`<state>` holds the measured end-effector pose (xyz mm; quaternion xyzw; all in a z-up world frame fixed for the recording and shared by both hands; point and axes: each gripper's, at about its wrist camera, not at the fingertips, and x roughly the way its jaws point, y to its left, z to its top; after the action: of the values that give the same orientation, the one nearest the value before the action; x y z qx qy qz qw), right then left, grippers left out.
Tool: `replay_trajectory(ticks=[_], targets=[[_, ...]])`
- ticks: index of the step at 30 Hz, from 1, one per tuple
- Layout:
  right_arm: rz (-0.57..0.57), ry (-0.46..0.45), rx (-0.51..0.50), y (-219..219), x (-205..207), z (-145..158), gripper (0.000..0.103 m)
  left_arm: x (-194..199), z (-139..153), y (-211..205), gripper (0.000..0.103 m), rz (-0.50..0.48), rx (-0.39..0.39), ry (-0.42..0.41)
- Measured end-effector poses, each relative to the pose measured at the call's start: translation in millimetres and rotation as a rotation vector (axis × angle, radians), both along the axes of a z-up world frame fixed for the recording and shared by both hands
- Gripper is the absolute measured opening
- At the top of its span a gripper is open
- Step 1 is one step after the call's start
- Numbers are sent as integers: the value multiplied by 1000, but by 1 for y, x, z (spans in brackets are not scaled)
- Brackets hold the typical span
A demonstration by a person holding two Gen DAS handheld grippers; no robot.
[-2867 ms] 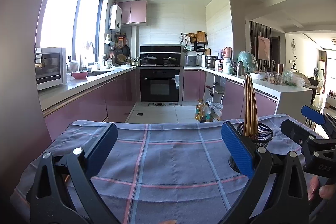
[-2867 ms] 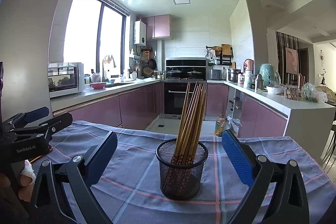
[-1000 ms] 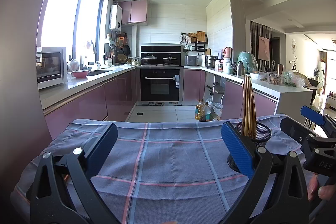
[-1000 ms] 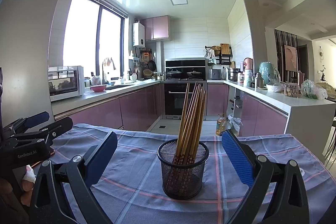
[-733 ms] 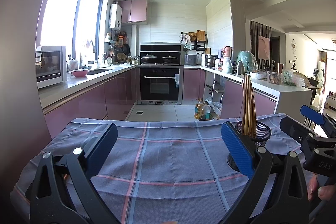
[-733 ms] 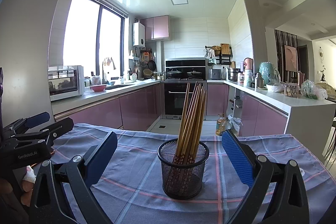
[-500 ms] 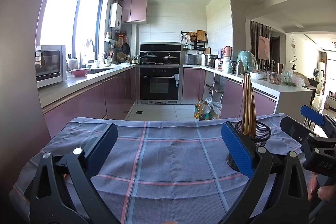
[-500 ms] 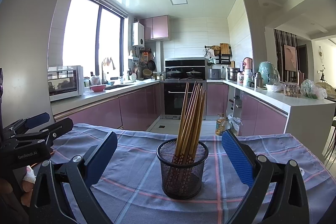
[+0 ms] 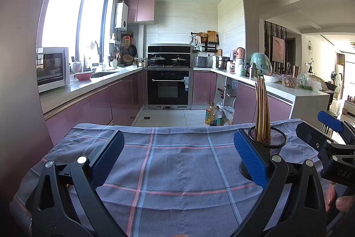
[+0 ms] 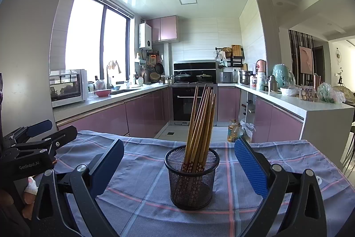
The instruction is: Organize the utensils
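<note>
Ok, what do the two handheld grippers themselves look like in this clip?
Both match: the left gripper and right gripper have black angular frames, silver pivot bolts and blue textured finger pads. White "GenRobot.AI" lettering marks the left gripper's body in the right wrist view.

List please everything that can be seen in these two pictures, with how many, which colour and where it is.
mesh holder: one, black, upright on the cloth, between the right gripper's fingers but not touched
chopsticks: a bundle, count unclear, wooden with patterned red ends, standing in the mesh holder
checked cloth: one, blue-grey with pink lines, covers the table
oven: one, black, far wall
microwave: one, white, left counter
pink bowl: one, left counter by the window
oil bottles: two, yellow, on the floor at right
cabinets: pink, under the counters
left gripper: black with blue pads, open, empty
right gripper: black with blue pads, open
</note>
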<state>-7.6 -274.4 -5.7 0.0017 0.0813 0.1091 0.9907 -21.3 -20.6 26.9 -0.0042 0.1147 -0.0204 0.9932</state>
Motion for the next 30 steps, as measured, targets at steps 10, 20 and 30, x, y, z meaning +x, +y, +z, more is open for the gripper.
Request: replay_trajectory(ticks=[10,20,30], targets=[[-1,2,2,1,0,-2,96,0,-1,0,97,1,-1,1],[-2,3,3,0,1,-3,96,1,-2,-1,97,-3,1,5],[-5,7,4,0,1,-4,96,2,-3,-1,97,-4,1,6]])
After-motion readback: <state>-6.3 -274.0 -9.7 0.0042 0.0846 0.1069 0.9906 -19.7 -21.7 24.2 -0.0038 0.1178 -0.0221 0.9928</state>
